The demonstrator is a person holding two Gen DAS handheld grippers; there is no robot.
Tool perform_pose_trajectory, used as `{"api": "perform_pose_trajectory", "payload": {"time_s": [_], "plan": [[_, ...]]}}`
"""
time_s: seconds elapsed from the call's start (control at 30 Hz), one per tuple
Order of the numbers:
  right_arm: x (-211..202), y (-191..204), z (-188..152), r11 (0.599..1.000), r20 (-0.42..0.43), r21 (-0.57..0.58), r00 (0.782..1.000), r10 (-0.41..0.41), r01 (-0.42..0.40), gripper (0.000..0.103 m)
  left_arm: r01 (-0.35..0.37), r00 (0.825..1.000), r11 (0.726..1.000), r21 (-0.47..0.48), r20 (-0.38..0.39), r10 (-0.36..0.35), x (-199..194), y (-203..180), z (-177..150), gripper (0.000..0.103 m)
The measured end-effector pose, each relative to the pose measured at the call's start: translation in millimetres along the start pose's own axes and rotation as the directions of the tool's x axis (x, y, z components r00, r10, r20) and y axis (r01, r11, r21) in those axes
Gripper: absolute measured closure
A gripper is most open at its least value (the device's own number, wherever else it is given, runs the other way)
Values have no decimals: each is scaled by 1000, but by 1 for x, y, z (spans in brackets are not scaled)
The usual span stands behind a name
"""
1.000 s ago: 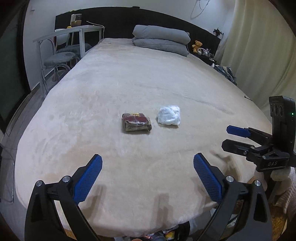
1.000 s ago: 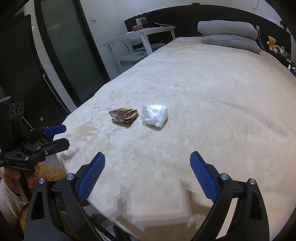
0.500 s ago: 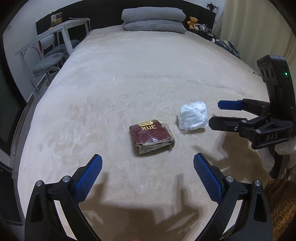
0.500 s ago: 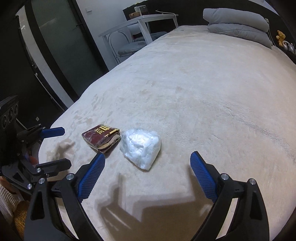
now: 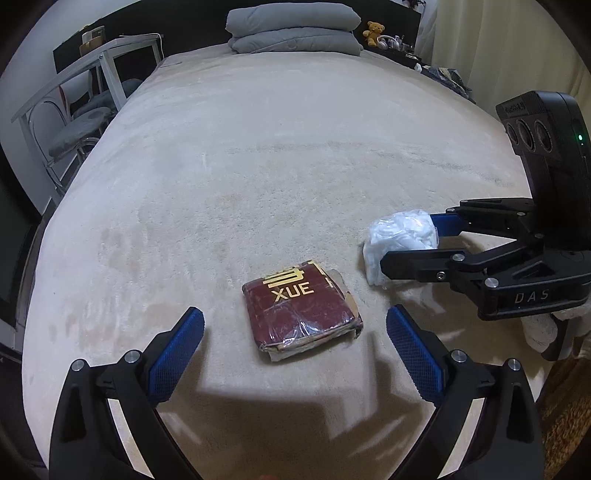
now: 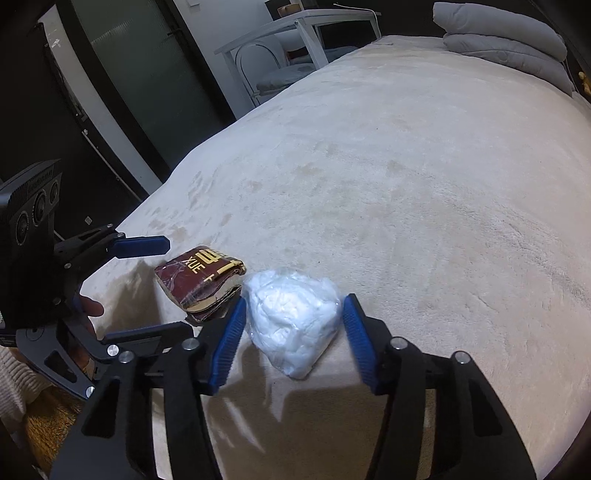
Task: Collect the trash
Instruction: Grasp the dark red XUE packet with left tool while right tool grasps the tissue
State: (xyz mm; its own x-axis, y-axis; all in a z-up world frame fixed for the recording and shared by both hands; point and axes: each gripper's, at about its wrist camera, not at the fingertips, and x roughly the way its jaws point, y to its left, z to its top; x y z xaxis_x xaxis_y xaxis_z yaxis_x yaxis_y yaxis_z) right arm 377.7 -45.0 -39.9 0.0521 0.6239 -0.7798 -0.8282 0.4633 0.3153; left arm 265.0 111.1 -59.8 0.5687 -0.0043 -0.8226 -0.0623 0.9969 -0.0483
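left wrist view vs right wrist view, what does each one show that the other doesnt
Only the left wrist view shows the teddy bear, the curtain and the left gripper open, short of the red packet.

Only the right wrist view shows the dark glass door, part of a hand on the left gripper, and the right gripper closing with a gap at each side of the white plastic bag.

Both show the bed, packet, bag, grey pillows and white table.
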Motion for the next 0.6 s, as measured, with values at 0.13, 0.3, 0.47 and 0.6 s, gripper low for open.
{"api": "perform_pose_trajectory", "payload": {"time_s": [0.13, 0.3, 0.47, 0.6], "plan": [[-7, -3, 1, 1000, 6, 18, 1000, 16, -17, 52, 25, 1000, 999, -35, -13, -25, 9, 6, 6, 7], [-21, -7, 1, 999, 33, 47, 999, 18, -20, 52, 40, 999, 996, -74, -21, -42, 14, 5, 11, 14], [-37, -11, -3, 997, 62, 76, 998, 12, -16, 52, -7, 998, 997, -72, -65, 2, 24, 2, 9, 36], [-49, -14, -9, 996, 74, 90, 997, -2, -5, 52, -13, 999, 996, -84, -52, 9, 19, 2, 9, 40]]}}
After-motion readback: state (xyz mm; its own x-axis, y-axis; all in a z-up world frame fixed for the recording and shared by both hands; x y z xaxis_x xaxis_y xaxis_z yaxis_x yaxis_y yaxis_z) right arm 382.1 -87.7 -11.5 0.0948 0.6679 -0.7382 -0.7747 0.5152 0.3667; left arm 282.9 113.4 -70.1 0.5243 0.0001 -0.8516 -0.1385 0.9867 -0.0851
